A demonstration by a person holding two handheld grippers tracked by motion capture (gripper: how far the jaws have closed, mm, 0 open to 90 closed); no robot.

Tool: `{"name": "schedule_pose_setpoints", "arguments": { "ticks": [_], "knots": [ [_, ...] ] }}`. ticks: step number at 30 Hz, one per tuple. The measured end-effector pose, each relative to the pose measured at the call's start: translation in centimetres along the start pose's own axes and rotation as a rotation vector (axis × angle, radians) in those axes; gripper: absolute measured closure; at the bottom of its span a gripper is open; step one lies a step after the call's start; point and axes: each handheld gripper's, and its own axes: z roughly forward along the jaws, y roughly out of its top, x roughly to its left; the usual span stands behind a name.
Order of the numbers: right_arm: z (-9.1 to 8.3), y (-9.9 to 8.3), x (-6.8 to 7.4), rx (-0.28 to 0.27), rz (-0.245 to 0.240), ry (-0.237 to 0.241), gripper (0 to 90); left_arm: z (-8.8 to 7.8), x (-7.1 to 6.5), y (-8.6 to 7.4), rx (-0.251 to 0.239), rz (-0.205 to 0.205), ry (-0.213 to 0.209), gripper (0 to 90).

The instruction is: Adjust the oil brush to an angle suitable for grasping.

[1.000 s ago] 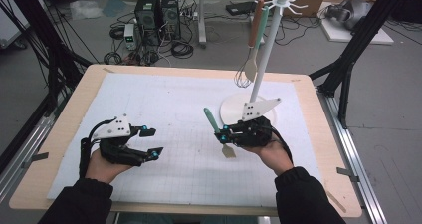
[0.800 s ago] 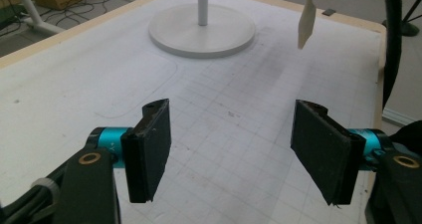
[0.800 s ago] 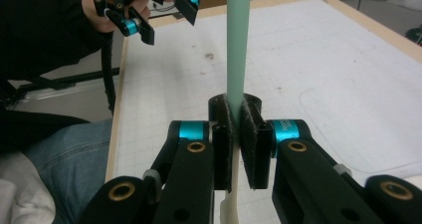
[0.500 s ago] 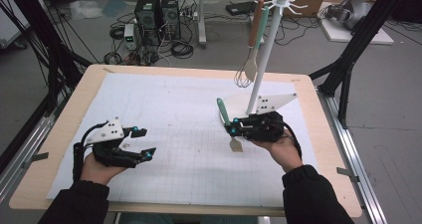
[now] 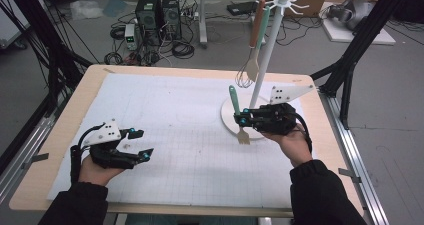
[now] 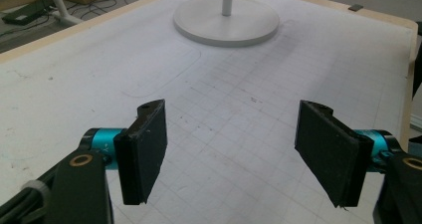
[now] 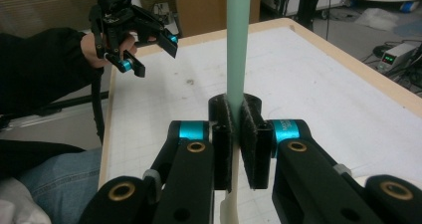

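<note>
My right gripper [image 5: 241, 120] is shut on a spatula [image 5: 233, 99] with a pale green handle and a cream blade. It holds the spatula nearly upright, blade down, just above the stand's round white base [image 5: 227, 119]. In the right gripper view the green handle [image 7: 236, 45] rises straight up from between the pressed pads of that gripper [image 7: 238, 134]. My left gripper [image 5: 142, 143] sits low at the table's front left, jaws wide open with nothing between them. In the left gripper view this gripper [image 6: 234, 159] frames only bare gridded mat.
A white hook stand [image 5: 265, 60] rises at the table's right; its base [image 6: 226, 25] lies ahead of the left gripper. A whisk [image 5: 243, 77] and an orange-handled spatula [image 5: 254, 67] hang from it. The left gripper [image 7: 154, 57] shows across the mat. Cables and computers lie on the floor beyond.
My right hand has lifted the green-handled spatula and carried it right, toward the stand's base. The left hand has hardly shifted.
</note>
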Motion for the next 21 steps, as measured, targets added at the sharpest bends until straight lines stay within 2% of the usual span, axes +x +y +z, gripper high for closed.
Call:
{"name": "schedule_pose_setpoints", "arguments": {
  "ticks": [7,15,21],
  "knots": [
    [-1.0,0.8,-0.3,-0.006,-0.008,-0.019,84.4,0.0,0.0,-0.1,0.007,0.002,-0.008,29.0],
    [-2.6,1.3,-0.5,-0.038,0.002,-0.04,84.4,-0.1,0.0,-0.2,0.011,0.003,-0.005,29.7],
    [-3.0,1.5,-0.7,-0.047,0.001,-0.042,84.4,-0.3,0.0,-0.1,0.003,0.003,0.011,28.8]
  ]
}}
